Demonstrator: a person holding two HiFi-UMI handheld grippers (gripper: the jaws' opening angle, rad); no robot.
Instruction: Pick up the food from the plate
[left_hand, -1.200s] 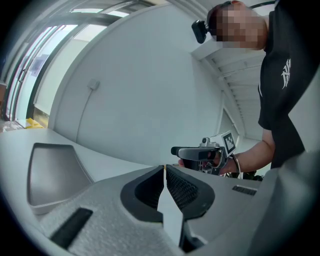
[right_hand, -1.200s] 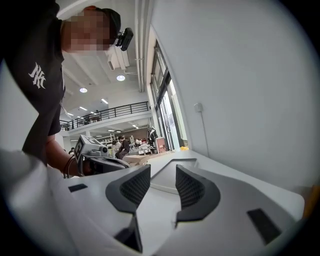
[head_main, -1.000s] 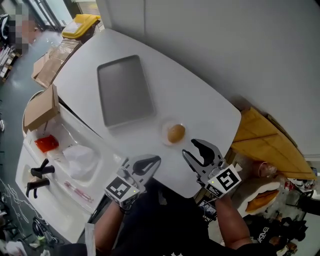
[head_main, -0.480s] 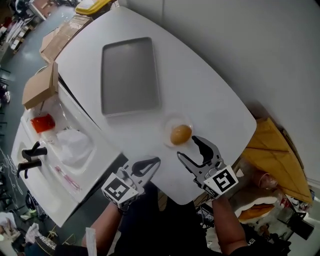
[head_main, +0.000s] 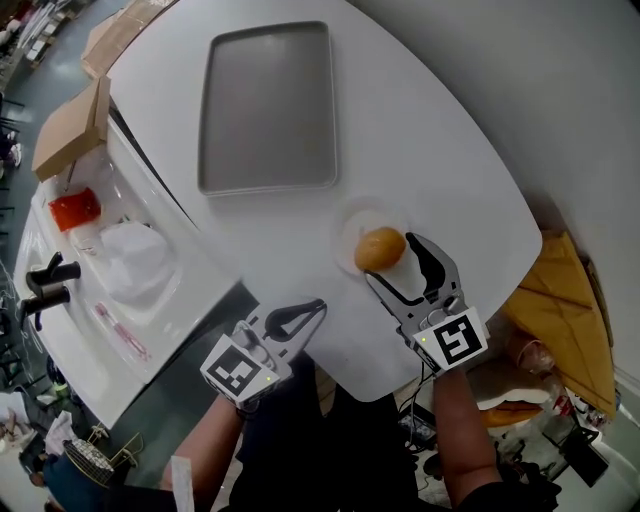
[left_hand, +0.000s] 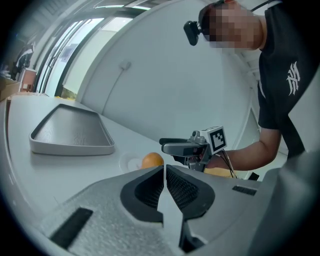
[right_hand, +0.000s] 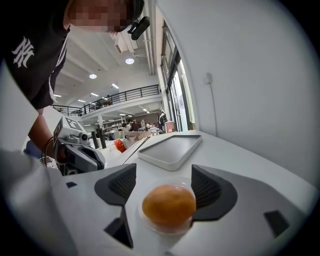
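Right tool (right_hand: 163, 175) — jaws just opening, wide astride the food (right_hand: 169, 205) — plate (right_hand: 156, 228) mostly hidden beneath

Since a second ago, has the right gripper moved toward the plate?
Yes. The right gripper has closed in on the plate; its jaws have just been opening and now flank the food.
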